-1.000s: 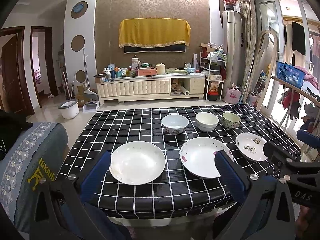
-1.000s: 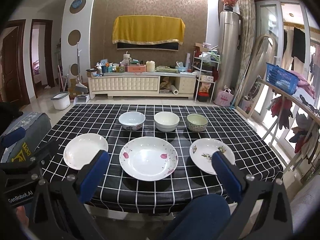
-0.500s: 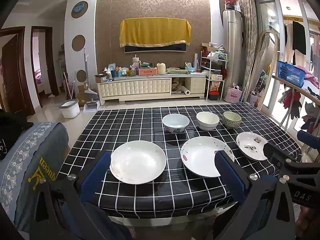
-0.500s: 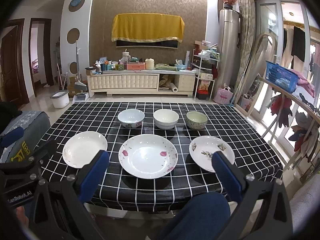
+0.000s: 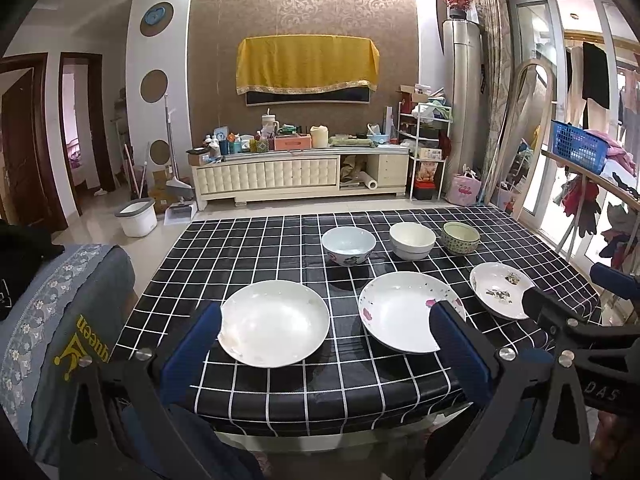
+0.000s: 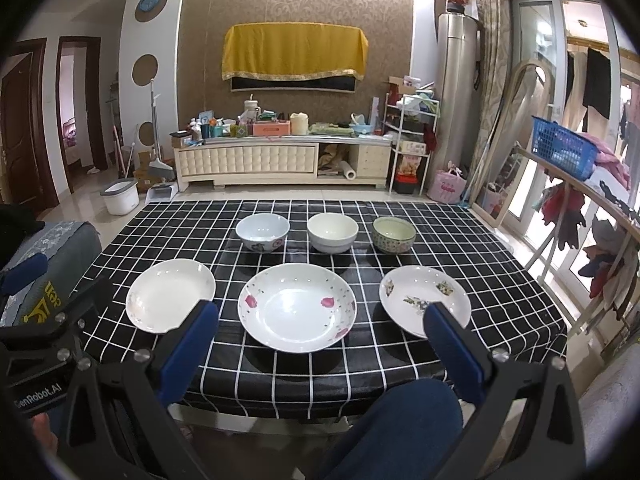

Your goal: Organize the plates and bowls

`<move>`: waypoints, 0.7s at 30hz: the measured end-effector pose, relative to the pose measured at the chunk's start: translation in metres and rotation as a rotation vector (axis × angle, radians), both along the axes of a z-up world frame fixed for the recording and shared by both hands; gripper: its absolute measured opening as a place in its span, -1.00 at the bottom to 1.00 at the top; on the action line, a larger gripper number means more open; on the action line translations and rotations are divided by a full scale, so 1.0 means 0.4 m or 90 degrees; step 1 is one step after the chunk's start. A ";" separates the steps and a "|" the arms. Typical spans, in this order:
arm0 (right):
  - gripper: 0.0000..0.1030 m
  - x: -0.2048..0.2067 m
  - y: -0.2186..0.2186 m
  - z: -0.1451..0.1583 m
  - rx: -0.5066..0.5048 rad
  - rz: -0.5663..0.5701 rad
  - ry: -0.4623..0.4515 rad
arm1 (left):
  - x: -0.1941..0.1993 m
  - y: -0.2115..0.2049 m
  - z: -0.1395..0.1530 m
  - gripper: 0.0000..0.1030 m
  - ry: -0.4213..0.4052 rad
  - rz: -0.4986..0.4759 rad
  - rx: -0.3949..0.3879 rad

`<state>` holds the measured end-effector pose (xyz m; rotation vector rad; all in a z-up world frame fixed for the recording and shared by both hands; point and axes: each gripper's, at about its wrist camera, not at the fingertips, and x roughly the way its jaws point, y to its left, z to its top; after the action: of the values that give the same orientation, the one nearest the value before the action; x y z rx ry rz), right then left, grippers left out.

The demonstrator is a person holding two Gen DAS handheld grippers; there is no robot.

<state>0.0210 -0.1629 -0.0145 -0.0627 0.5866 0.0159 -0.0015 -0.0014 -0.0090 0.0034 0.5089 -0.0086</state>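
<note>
Three plates in the near row, three bowls behind, all apart on the table. Left gripper and right gripper: both wide open, empty, at the near edge.

Both wrist views face forward from the table's near edge, sharing its whole top.

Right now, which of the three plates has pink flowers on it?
The middle plate, the largest: pink flowers on its rim. The left plate looks plain white; the right plate has small greenish sprigs.
</note>
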 end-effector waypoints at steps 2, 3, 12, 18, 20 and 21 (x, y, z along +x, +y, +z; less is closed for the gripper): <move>1.00 -0.001 -0.001 0.000 0.000 0.000 0.000 | 0.000 0.000 0.000 1.00 0.000 -0.001 0.000; 1.00 0.000 -0.001 -0.001 0.000 0.000 0.000 | 0.000 0.000 0.000 1.00 0.000 -0.001 0.000; 1.00 0.006 -0.003 -0.005 -0.002 -0.010 0.008 | 0.006 -0.002 -0.002 1.00 0.005 -0.019 -0.009; 1.00 0.036 0.002 0.007 -0.011 -0.009 0.011 | 0.039 -0.004 0.000 1.00 0.010 -0.024 0.000; 1.00 0.047 0.007 0.015 -0.017 -0.006 0.007 | 0.053 0.000 0.004 1.00 0.010 -0.027 -0.002; 1.00 0.055 0.011 0.019 -0.019 -0.003 0.005 | 0.060 0.001 0.007 1.00 0.010 -0.029 -0.003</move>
<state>0.0430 -0.1587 -0.0069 -0.0900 0.5950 0.0028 0.0227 -0.0010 -0.0063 0.0096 0.5248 -0.0549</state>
